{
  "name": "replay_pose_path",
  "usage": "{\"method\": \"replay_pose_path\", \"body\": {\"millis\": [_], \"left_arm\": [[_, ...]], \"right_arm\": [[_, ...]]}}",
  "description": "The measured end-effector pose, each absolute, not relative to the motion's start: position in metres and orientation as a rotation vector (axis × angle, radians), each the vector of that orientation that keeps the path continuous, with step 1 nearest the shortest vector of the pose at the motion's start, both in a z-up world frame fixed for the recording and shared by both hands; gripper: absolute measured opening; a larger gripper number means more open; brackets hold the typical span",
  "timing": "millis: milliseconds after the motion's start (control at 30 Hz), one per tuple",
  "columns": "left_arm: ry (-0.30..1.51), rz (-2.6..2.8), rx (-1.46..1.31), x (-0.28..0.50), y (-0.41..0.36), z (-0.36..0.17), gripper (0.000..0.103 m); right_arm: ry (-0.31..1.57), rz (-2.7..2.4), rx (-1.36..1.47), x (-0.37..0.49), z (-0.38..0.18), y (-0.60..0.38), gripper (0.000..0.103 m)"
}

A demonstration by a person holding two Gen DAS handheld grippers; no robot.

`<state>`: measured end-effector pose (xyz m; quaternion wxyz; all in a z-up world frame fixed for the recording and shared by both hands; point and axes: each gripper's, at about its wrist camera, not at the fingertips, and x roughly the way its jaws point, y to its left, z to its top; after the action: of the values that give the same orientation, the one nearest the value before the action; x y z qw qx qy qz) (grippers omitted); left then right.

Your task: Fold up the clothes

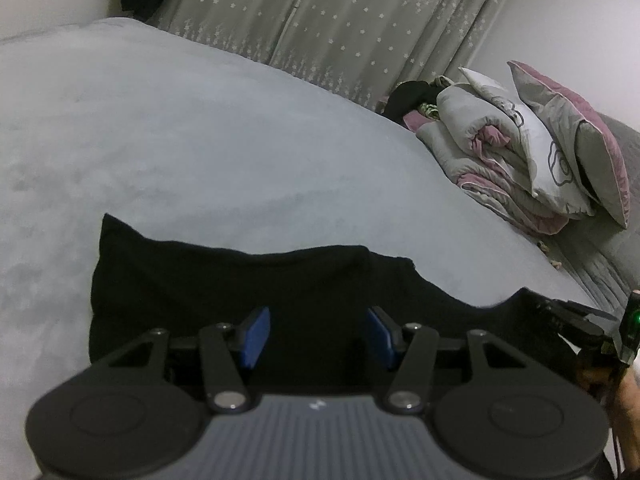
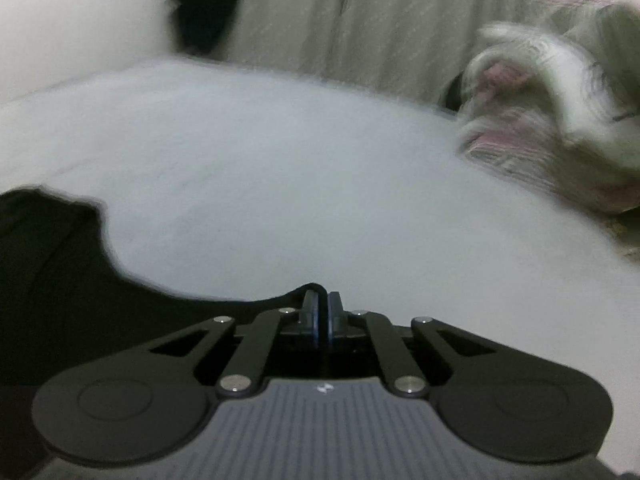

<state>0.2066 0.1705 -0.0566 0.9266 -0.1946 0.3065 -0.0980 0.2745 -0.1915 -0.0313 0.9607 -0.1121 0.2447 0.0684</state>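
A black garment [image 1: 224, 280] lies flat on the grey bed cover [image 1: 200, 140], near its front edge. My left gripper [image 1: 318, 334] hovers over the garment's middle with its blue pads [image 1: 256, 336] well apart and only cloth below them. In the right wrist view the garment [image 2: 52, 272] fills the lower left, and a thin edge of it rises into my right gripper [image 2: 323, 300], whose jaws are pressed together on it. That gripper [image 1: 576, 320] also shows at the garment's right corner in the left wrist view. The right wrist view is blurred.
A rolled grey and pink quilt [image 1: 500, 152] and a pillow [image 1: 580, 140] are piled at the bed's right end, with dark clothes [image 1: 412, 96] behind them. A star-patterned curtain [image 1: 340, 20] hangs beyond the bed. A wide stretch of bed cover [image 2: 280, 160] lies beyond the garment.
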Motion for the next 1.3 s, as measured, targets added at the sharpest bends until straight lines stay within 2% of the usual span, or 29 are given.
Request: {"method": "replay_pose_path", "body": {"millis": [33, 167, 267, 333, 367, 600, 767, 800, 867, 900, 1033, 1300], "left_arm": [[0.628, -0.201, -0.399, 0.206, 0.171, -0.057, 0.055], [0.626, -0.200, -0.384, 0.205, 0.170, -0.057, 0.055], [0.626, -0.201, -0.389, 0.205, 0.171, -0.057, 0.055], [0.626, -0.201, -0.391, 0.205, 0.170, -0.057, 0.055], [0.626, -0.201, -0.392, 0.205, 0.169, -0.057, 0.055], [0.625, -0.200, -0.403, 0.206, 0.170, -0.058, 0.055], [0.625, -0.200, -0.410, 0.206, 0.171, -0.057, 0.055], [0.625, -0.200, -0.411, 0.206, 0.170, -0.057, 0.055], [0.624, -0.196, -0.411, 0.205, 0.170, -0.057, 0.055], [0.623, -0.194, -0.411, 0.205, 0.170, -0.057, 0.055], [0.617, -0.179, -0.411, 0.204, 0.171, -0.056, 0.055], [0.602, -0.141, -0.444, 0.199, 0.181, -0.051, 0.055]], "right_arm": [[0.467, 0.097, -0.216, 0.272, -0.031, -0.193, 0.004], [0.580, 0.098, -0.235, 0.286, -0.038, -0.191, 0.009], [0.585, 0.095, -0.250, 0.283, -0.031, -0.185, 0.020], [0.576, 0.119, -0.210, 0.279, -0.024, -0.183, 0.040], [0.567, 0.138, -0.184, 0.277, -0.021, -0.182, 0.043], [0.579, 0.377, -0.122, 0.284, -0.004, -0.144, 0.043], [0.615, 0.460, -0.160, 0.295, -0.016, -0.110, 0.043], [0.624, 0.468, -0.171, 0.297, -0.020, -0.104, 0.042], [0.615, 0.476, -0.182, 0.291, -0.026, -0.090, 0.030], [0.611, 0.491, -0.185, 0.292, -0.028, -0.087, 0.002], [0.528, 0.445, -0.235, 0.289, -0.022, -0.076, 0.000], [0.573, 0.398, -0.212, 0.302, -0.026, -0.076, 0.000]]}}
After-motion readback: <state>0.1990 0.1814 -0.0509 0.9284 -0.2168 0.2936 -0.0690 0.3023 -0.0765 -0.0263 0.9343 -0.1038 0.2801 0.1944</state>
